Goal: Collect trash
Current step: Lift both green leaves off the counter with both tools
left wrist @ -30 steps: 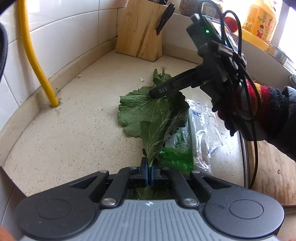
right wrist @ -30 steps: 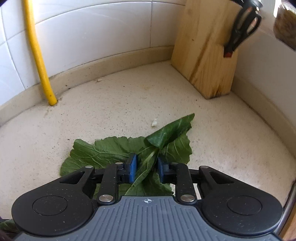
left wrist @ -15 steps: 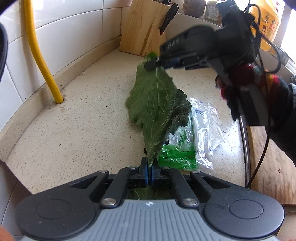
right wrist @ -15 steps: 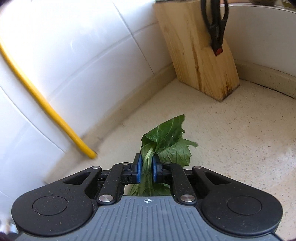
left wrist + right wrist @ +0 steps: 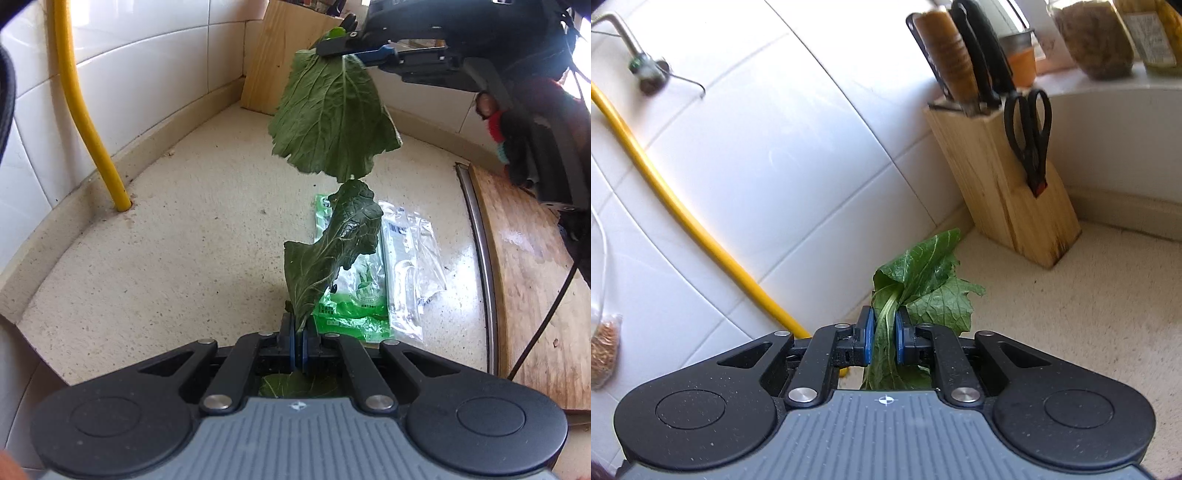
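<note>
Leaf has torn in two: right gripper [image 5: 332, 46] clamps top half [image 5: 332, 114] lifted, left gripper [image 5: 298, 343] clamps lower half [image 5: 328, 254], wrappers [image 5: 402, 266] still on bench [image 5: 166, 258].

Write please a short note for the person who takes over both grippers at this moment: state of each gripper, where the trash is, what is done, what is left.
Left gripper: shut on the smaller leaf, lifted above the countertop.
Right gripper: shut on the large leaf, which hangs high in the air near the knife block.
Still on the countertop: the green wrapper and the clear plastic bag beside it.
Done: both leaves picked up.
Left: drop the leaves in a bin (none in view), then collect the two plastic pieces.
</note>
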`<state>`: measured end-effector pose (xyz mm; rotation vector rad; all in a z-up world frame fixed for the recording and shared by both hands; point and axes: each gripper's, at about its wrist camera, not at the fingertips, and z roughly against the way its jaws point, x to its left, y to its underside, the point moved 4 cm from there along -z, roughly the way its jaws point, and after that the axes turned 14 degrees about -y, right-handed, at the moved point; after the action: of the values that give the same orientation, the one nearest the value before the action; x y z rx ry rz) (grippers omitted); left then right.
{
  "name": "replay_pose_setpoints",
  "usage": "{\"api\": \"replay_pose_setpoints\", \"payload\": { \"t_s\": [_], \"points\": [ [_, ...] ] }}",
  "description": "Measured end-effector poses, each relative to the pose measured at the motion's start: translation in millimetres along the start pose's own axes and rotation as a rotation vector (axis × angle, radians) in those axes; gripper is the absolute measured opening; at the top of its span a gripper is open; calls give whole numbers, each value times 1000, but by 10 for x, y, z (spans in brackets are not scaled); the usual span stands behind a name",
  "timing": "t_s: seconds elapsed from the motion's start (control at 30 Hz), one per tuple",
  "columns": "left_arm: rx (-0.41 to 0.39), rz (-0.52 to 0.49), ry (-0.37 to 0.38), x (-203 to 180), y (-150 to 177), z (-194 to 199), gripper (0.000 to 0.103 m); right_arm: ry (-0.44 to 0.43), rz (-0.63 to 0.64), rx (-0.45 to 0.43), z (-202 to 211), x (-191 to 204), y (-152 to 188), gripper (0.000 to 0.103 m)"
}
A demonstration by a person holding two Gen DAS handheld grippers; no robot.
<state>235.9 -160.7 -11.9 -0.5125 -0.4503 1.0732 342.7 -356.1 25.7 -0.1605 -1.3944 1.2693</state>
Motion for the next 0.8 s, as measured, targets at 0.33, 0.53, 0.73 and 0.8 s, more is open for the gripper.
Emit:
{"api": "replay_pose_setpoints", "payload": {
  "t_s": [0.33,0.53,0.73,0.8],
  "points": [
    [-34,27,-13,43,-81,108,2,13,11,-47,320,60,-77,16],
    [-52,50,-9,73,-176,121,2,37,17,-79,562,46,-76,16],
    [-63,73,-5,98,-292,103,2,67,10,-108,755,-24,-82,16],
    [-66,75,-4,96,-323,101,2,69,1,-116,800,-45,-81,16]
  ]
}}
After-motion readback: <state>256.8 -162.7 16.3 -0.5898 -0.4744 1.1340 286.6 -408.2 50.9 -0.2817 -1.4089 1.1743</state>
